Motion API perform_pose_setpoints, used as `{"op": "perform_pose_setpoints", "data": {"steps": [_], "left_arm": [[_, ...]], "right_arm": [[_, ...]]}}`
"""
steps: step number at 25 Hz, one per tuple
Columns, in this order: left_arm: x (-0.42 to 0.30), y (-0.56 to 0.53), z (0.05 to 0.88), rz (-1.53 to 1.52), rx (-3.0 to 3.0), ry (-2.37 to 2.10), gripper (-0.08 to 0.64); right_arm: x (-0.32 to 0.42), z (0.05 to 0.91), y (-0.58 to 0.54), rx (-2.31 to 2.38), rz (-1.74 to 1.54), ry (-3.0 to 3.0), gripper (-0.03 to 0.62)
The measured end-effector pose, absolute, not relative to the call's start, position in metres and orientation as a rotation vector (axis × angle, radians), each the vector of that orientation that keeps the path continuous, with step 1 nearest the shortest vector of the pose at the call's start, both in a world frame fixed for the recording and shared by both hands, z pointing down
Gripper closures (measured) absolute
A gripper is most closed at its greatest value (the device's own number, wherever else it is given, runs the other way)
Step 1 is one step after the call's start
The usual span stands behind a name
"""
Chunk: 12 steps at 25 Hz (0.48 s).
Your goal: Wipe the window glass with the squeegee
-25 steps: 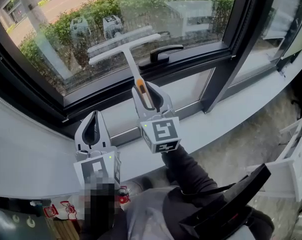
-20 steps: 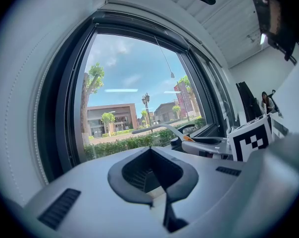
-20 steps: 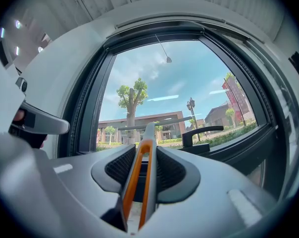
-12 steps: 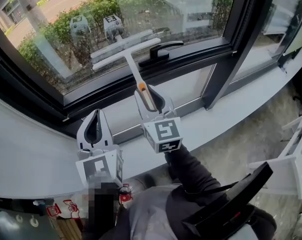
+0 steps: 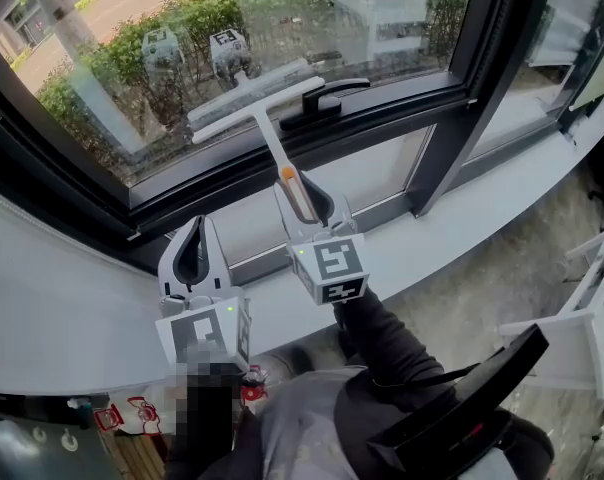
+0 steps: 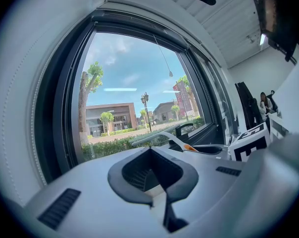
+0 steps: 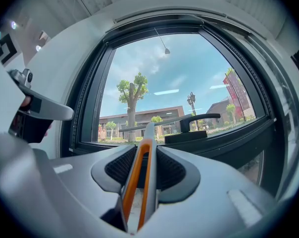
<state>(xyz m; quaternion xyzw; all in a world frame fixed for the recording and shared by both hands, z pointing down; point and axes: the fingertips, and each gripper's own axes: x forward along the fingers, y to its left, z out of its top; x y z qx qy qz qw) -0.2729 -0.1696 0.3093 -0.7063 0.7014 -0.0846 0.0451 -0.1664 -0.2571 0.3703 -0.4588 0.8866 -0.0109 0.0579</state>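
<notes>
One squeegee (image 5: 268,138), handle between right gripper (image 5: 303,190) fingers (image 7: 181,175), left gripper (image 5: 194,232) closed, empty

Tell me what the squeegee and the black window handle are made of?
The squeegee looks like plastic: smooth, matt white shaft and crossbar, with an orange strip in the grip, maybe rubbery. The window handle looks like black-painted metal or hard plastic, slightly shiny; I can't tell which.

The near end of the squeegee (image 5: 267,128) is hidden between the jaws of the right gripper (image 5: 302,193). The window glass (image 5: 282,28) is cut off at the top edge. Whether squeegee touches glass is unclear.
</notes>
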Motion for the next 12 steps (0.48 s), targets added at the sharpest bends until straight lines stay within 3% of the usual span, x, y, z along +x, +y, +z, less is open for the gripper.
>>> {"op": "perform_pose_setpoints", "data": {"steps": [12], "left_arm": [[-0.285, -0.163, 0.308, -0.215, -2.171, 2.148, 0.561]], "right_arm": [[-0.163, 0.375, -0.258, -1.418, 0.024, 2.722, 0.462]]}}
